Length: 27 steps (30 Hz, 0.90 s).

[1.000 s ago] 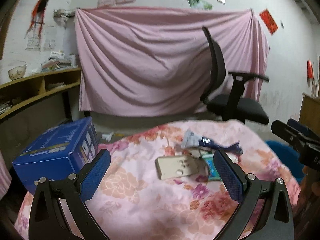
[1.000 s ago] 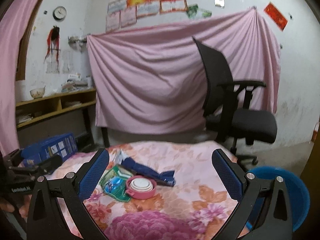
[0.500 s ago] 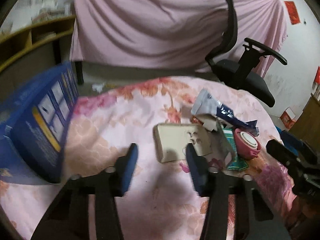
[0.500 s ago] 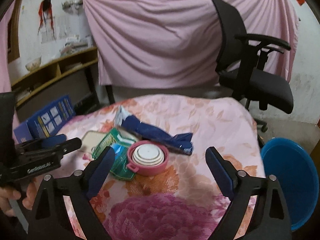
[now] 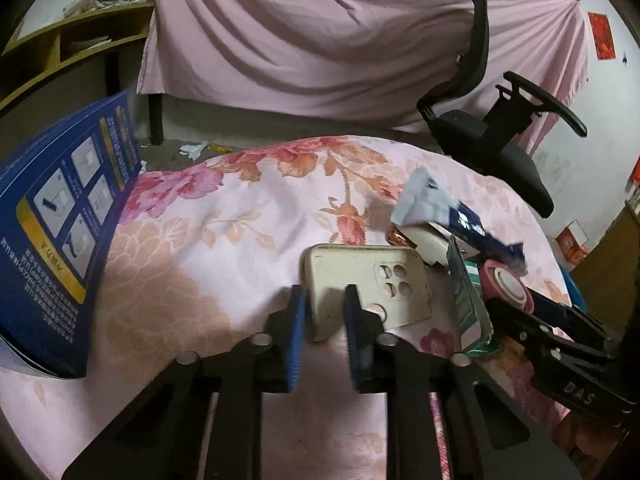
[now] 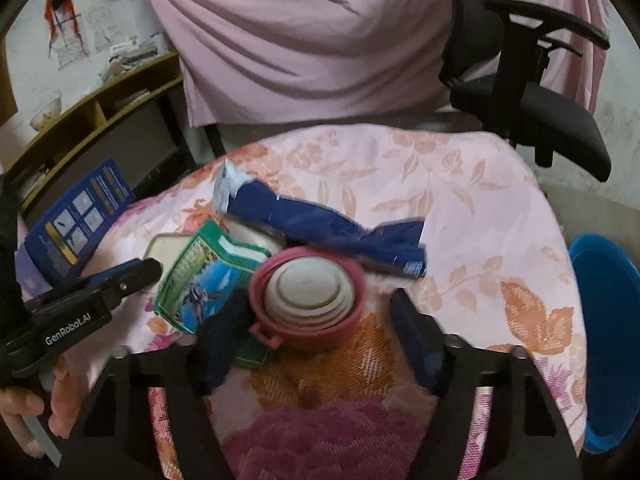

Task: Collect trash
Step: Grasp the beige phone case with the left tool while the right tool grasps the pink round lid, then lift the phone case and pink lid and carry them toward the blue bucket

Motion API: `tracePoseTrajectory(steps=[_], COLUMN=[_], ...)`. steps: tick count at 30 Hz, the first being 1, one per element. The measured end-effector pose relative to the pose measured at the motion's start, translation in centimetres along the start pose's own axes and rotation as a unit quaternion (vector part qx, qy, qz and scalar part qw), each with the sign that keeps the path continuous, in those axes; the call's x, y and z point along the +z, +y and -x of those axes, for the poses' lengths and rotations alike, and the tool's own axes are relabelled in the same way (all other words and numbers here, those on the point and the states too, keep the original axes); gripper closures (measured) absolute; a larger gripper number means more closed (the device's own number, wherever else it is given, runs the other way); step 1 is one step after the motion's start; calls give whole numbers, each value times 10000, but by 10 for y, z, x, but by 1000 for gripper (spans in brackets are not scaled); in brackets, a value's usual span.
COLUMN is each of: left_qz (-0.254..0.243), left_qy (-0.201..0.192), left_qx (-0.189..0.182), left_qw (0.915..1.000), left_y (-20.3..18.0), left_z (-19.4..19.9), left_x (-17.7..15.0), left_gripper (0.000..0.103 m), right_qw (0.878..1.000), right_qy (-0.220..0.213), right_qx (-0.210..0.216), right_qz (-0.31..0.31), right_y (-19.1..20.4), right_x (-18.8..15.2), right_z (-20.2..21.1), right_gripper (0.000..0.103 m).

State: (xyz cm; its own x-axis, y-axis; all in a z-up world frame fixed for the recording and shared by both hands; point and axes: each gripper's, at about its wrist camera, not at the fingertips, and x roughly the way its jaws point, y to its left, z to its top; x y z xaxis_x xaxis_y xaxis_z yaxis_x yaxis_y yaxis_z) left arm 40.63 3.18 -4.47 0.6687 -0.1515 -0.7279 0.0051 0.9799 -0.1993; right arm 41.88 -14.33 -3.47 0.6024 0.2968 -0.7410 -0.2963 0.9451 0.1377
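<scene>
Surface: floral pink cloth (image 6: 460, 200) over the table, trash heaped at its middle.
Bin: blue tub (image 6: 608, 320) low off the table's right side, nearer the right hand.
Left gripper (image 5: 324, 320): jaws just closing, pinching the near corner of the cream phone case (image 5: 360, 276), which lies flat with its long side running rightward.
Right gripper (image 6: 316, 332): jaws just closing, not yet touching the pink lid (image 6: 310, 296) sitting between them, dead ahead.
</scene>
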Motion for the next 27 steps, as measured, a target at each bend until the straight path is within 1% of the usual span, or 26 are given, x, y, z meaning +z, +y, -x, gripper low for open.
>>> tracePoseTrajectory(steps=[1, 3, 8, 12, 14, 18, 22, 25, 27], left_qz=[-58, -136, -171, -280, -337, -414, -572, -572, -531], left_qy=[-13, -76, -331, -648, -823, -1365, -1929, -2288, -2416], left_qx=[77, 201, 271, 334, 400, 745, 1000, 968, 900], left_qw=[10000, 9997, 9989, 9969, 9952, 9870, 9744, 9670, 9647], left_y=[-2, -6, -8, -13, -16, -23, -34, -39, -40], left_z=[1, 2, 8, 21, 27, 45, 61, 70, 73], left_x=[-1, -2, -5, -10, -12, -19, -27, -31, -33], left_gripper=[90, 94, 100, 100, 100, 100, 100, 100, 100], right_qw=[10000, 9999, 9997, 9995, 9990, 9965, 9925, 9875, 9843], right_qy=[-17, -38, -77, -200, -365, -772, -1176, -1536, -1729], right_qx=[16, 95, 206, 242, 257, 313, 332, 353, 363], right_qz=[-11, -54, -102, -4, 35, 31, 15, -6, -21], right_y=[-1, -2, -5, -3, -2, -4, -6, -7, -7], right_x=[0, -2, -5, -11, -14, -17, -19, -22, -24], right_z=[1, 4, 8, 18, 27, 44, 59, 71, 78], right_gripper=[47, 47, 47, 47, 47, 47, 47, 47, 47])
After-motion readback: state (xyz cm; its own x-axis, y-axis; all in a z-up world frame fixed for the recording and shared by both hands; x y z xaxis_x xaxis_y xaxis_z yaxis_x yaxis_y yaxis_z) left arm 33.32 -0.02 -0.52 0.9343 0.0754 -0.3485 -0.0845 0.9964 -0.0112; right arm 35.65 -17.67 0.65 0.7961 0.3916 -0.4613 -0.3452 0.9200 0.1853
